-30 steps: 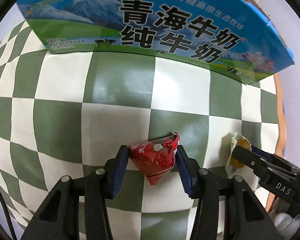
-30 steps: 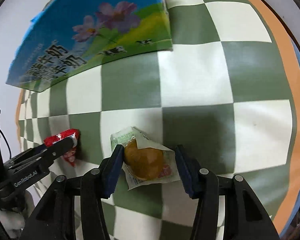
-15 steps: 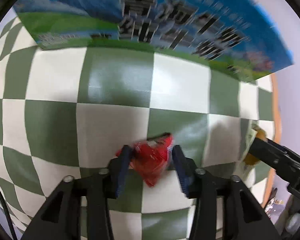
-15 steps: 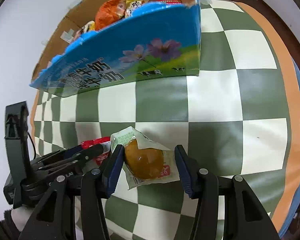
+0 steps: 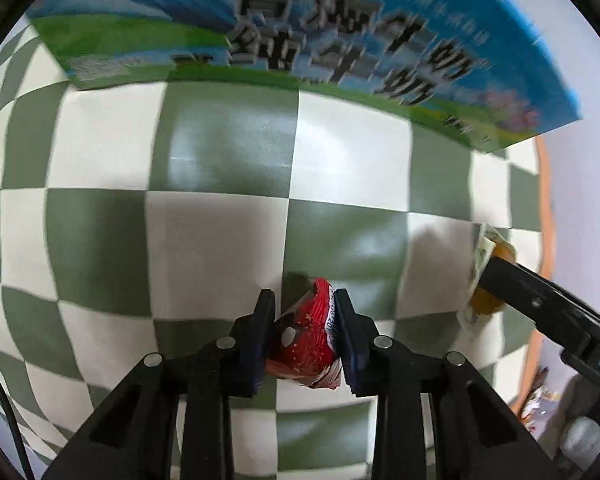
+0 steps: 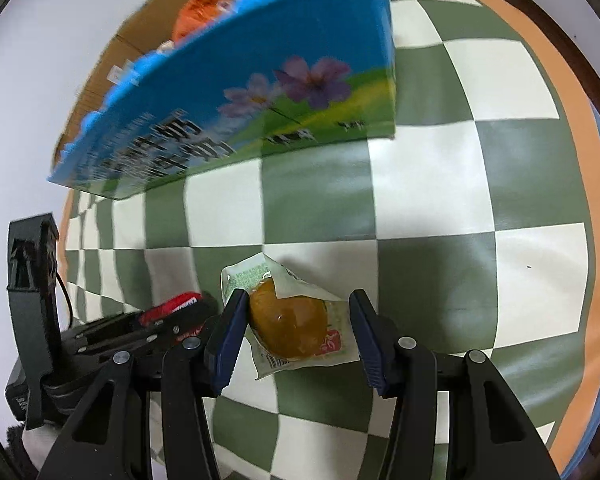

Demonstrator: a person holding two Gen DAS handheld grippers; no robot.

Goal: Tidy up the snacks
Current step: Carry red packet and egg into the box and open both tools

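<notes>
Step in hand: both snacks picked, carry to box.

Left gripper pinches small red crinkled foil snack packet, lifted off green-white checkered cloth.

Right gripper clamps clear wrapper with orange-yellow round cake.

Next move, likely: raise both over rim of blue printed milk carton box, already holding orange packet, then release inside.

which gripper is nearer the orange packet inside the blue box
Hard to call; probably right. The right gripper holds the yellow snack below the box corner; the left gripper is farther along the table.
</notes>
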